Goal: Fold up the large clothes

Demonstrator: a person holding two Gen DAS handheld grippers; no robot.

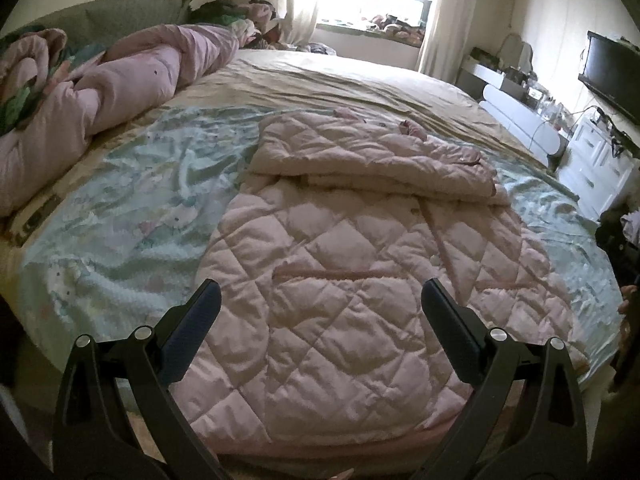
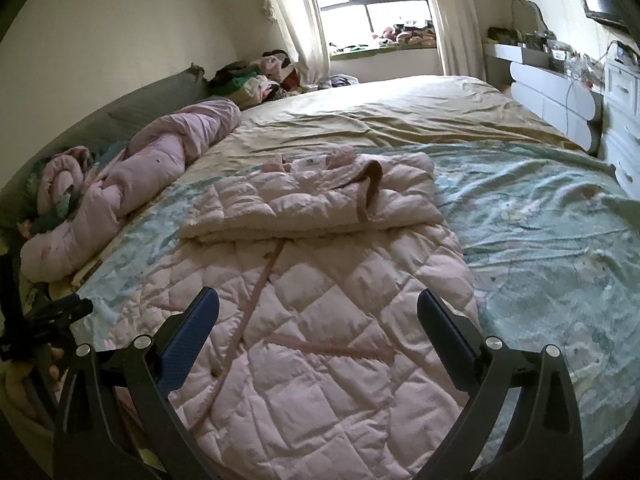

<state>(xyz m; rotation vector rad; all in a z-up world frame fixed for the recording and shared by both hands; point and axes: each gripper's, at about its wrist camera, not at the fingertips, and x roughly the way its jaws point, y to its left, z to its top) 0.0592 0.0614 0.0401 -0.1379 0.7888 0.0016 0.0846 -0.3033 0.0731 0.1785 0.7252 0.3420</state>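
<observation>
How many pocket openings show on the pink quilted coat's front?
2: one pink-trimmed slit on the pink quilted coat nearer the left gripper's side, a fainter one toward the right. The folded-down upper part may hide others.

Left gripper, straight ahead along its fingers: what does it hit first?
Most likely the pink quilted coat: the open left gripper points down at its flat lower panel, short of the folded-over top part. Depth is unclear.

Black gripper (image 1: 320,300), blue pads (image 1: 192,332), silver screws.
</observation>
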